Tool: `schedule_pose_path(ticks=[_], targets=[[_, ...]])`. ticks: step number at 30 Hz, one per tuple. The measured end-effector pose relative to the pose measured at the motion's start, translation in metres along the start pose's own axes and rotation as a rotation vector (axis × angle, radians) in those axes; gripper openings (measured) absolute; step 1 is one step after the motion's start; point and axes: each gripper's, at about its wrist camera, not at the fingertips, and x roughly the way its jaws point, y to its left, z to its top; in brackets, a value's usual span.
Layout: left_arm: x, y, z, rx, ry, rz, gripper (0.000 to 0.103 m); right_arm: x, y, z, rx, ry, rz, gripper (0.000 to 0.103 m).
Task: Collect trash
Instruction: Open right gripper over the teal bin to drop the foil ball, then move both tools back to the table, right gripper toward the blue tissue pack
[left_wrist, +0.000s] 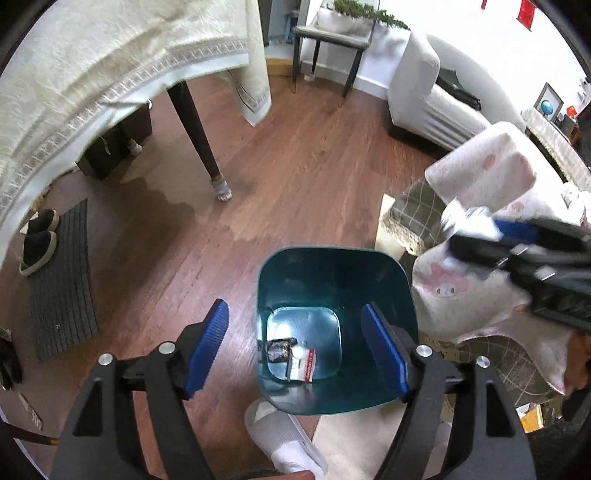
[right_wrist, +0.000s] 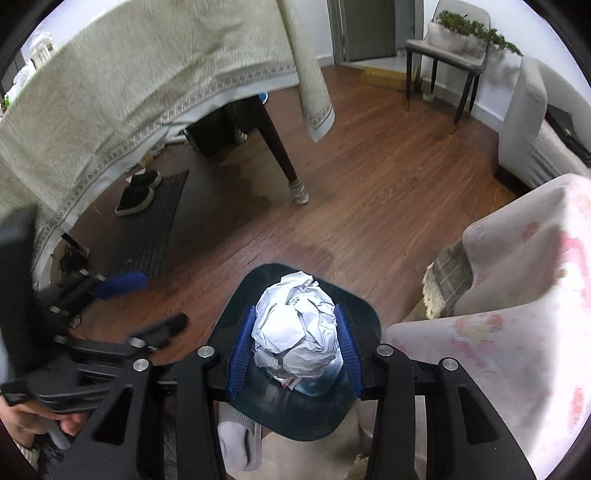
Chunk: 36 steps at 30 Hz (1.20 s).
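Paper drop step: right gripper (right_wrist: 294, 341) over green bin (left_wrist: 334, 266), crumpled paper ball (right_wrist: 297, 328) clamped between its blue pads.
Left gripper (left_wrist: 295, 350) released, jaws wide, nothing between them, hanging above the bin mouth; small wrappers (left_wrist: 291, 356) already on the bin floor; bin stands on wood floor (left_wrist: 295, 166) beside a draped chair (left_wrist: 491, 192); next, likely: spread right jaws so the ball falls inside, keeping it centred over the opening.
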Motion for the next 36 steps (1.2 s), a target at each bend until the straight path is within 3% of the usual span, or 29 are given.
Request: schedule_pose_path(ticks=[15,18,19,36], targets=[[-0.063,0.019,0.014,-0.023,-0.164,-0.009,0.083,0.072,0.027,-0.02,-0.057,0.187,0.026,0.045],[-0.072,0.021,0.015,-0.025,-0.182,-0.022,0.083,0.082,0.03,-0.026,-0.062,0.228,0.038,0.053],[-0.074,0.02,0.015,-0.023,-0.186,-0.023,0.083,0.084,0.03,-0.026,-0.065,0.237,0.029,0.061],[-0.098,-0.001,0.021,0.036,-0.253,-0.03,0.083,0.073,0.016,-0.031,-0.039,0.229,0.011,0.065]])
